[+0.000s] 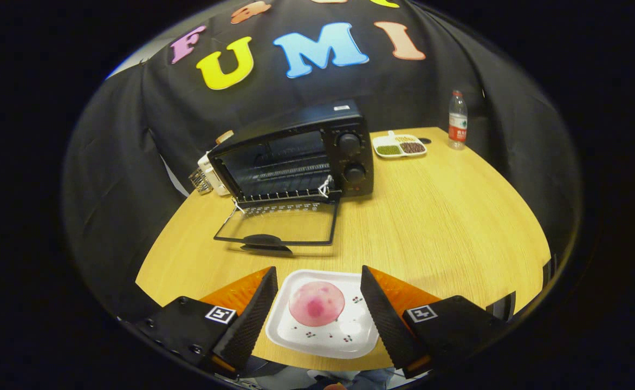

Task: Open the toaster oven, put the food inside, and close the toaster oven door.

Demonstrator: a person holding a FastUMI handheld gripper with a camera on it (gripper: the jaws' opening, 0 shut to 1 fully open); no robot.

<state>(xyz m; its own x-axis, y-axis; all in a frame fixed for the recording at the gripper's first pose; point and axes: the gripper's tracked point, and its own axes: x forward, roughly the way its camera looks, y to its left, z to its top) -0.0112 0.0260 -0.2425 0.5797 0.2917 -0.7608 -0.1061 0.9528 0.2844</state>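
From the gripper view, the hand-held gripper [318, 309] is hanging low over the light wooden table [447, 227] with its fingers spread wide, gripping nothing. Sitting between them, touching neither, is a white square plate [350, 338] carrying a round pink bun [316, 303]. Beyond the fingers, the black toaster oven [296, 154] is standing with its glass door [279, 225] lying open, flat toward the plate. Further back are sitting a divided white tray of beans [399, 146] and a clear plastic bottle [457, 120].

staged booth: cloth wall [133, 135], wood table [431, 227].
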